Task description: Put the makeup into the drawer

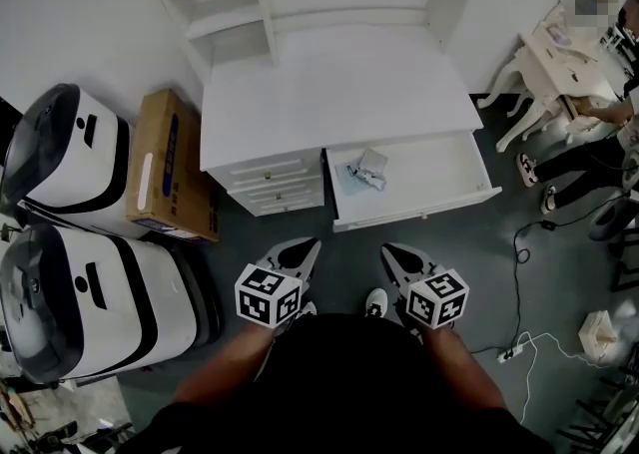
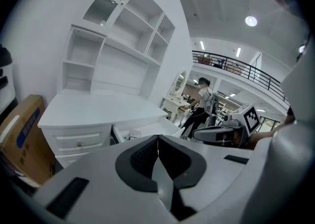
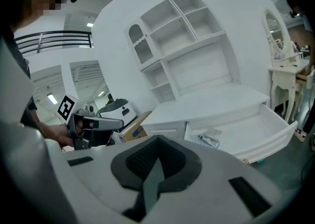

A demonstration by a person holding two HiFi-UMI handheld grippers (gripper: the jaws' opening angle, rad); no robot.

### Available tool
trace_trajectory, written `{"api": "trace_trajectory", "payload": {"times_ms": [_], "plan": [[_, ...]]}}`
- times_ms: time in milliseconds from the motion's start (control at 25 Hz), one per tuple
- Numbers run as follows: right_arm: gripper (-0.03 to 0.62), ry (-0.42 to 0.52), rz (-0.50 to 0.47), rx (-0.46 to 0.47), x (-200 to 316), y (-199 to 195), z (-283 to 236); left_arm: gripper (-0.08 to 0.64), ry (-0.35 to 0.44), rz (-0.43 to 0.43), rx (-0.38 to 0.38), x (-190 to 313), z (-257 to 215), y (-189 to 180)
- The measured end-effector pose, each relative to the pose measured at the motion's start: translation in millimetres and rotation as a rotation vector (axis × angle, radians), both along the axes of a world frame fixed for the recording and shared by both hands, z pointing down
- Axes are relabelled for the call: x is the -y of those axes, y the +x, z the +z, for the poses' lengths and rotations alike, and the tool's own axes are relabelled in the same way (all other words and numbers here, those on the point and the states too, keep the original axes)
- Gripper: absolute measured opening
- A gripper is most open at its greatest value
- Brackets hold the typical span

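The white dresser's right drawer [image 1: 454, 178] stands pulled open. Inside it, near its left end, lie makeup items [image 1: 364, 171]: a small pale box and some packets. The right gripper view shows the same makeup [image 3: 210, 137] in the drawer [image 3: 256, 132]. The left gripper view catches only a corner of the drawer [image 2: 147, 129]. My left gripper [image 1: 310, 242] and right gripper [image 1: 391, 250] hang side by side over the grey floor, short of the drawer front. Both are shut, pads meeting, with nothing between them [image 2: 158, 139] [image 3: 158, 142].
Two small closed drawers [image 1: 270, 183] sit left of the open one. A cardboard box [image 1: 175, 165] leans beside the dresser, with two white machines [image 1: 70, 158] [image 1: 80, 302] further left. A cable and power strip [image 1: 519, 342] lie on the floor right. A person sits at a white table [image 1: 559, 53].
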State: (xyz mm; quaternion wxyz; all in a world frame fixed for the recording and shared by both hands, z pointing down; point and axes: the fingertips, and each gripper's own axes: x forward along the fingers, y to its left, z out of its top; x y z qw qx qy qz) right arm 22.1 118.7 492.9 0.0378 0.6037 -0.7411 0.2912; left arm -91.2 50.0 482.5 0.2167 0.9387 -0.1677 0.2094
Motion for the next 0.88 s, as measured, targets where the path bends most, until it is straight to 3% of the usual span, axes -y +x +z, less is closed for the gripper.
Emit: {"api": "trace_trajectory", "payload": {"times_ms": [880], "plan": [[0.026,-0.002,-0.012,0.026,2.8,3.9,0.9,0.011,0.01,-0.004,0.005,1.9,-0.5,3.5]]}}
